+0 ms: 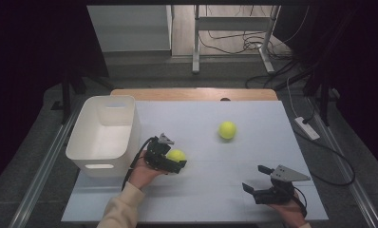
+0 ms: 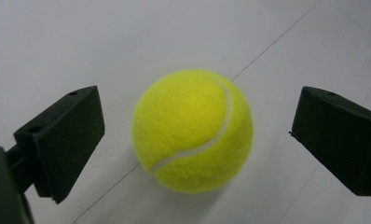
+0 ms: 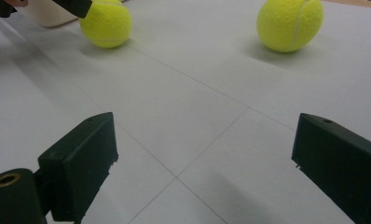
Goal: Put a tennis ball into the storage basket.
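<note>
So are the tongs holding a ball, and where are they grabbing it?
Nothing is held. The left tongs stand open around the fuzzy yellow tennis ball, not touching it. The right tongs are open too.

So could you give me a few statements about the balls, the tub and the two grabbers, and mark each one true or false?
1. The left gripper has its jaws open on either side of a tennis ball, not touching it. True.
2. The white tub holds a ball. False: nothing can be seen in it; both balls lie on the white table top.
3. The right gripper clamps the second ball. False: its jaws are open with nothing between them, and that ball lies farther off.
4. The tub stands at the table's left side. True.
</note>
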Demonstrator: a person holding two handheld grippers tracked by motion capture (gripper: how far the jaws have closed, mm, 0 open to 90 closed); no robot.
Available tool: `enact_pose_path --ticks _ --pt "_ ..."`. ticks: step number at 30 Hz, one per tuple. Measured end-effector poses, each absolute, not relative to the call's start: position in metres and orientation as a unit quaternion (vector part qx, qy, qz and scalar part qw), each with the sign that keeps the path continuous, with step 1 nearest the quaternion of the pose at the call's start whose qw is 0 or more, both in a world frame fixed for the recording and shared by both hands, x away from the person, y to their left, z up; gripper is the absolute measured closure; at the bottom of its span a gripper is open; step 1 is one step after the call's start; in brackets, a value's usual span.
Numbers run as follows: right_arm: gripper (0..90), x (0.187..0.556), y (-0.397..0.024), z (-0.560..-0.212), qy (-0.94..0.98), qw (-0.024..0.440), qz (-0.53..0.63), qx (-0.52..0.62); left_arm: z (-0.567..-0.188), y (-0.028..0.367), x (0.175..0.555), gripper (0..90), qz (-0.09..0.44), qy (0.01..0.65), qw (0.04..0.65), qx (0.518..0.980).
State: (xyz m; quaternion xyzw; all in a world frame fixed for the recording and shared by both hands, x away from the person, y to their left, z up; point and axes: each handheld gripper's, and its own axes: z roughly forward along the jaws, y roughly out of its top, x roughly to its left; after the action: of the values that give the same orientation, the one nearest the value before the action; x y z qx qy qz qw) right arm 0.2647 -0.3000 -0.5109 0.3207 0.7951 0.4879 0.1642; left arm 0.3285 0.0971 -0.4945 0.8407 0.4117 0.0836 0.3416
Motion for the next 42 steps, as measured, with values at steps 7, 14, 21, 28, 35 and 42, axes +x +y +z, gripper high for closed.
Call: enact_pose_path --ticks 7,14,21,28,35,42 --pt "6.5 0.265 -0.3 -0.511 0.797 0.165 0.484 0.321 -0.498 0.096 0.33 3.1 0.081 0.41 0.335 0.844" --pt "6.5 0.265 -0.3 -0.511 0.798 0.165 0.484 0.32 -0.504 0.092 0.333 3.0 0.083 0.413 0.318 0.849" --pt "6.5 0.265 -0.3 -0.512 0.798 0.165 0.483 0.319 -0.51 0.088 0.338 12.0 0.083 0.417 0.306 0.852" --pt "6.6 0.265 -0.3 -0.511 0.798 0.165 0.484 0.32 -0.509 0.09 0.337 26.2 0.079 0.404 0.316 0.855" --pt "6.6 0.265 -0.3 -0.511 0.798 0.166 0.483 0.32 -0.507 0.091 0.334 26.7 0.087 0.402 0.319 0.854" --pt "6.6 0.265 -0.3 -0.511 0.797 0.166 0.485 0.319 -0.499 0.096 0.331 26.6 0.09 0.405 0.347 0.841"
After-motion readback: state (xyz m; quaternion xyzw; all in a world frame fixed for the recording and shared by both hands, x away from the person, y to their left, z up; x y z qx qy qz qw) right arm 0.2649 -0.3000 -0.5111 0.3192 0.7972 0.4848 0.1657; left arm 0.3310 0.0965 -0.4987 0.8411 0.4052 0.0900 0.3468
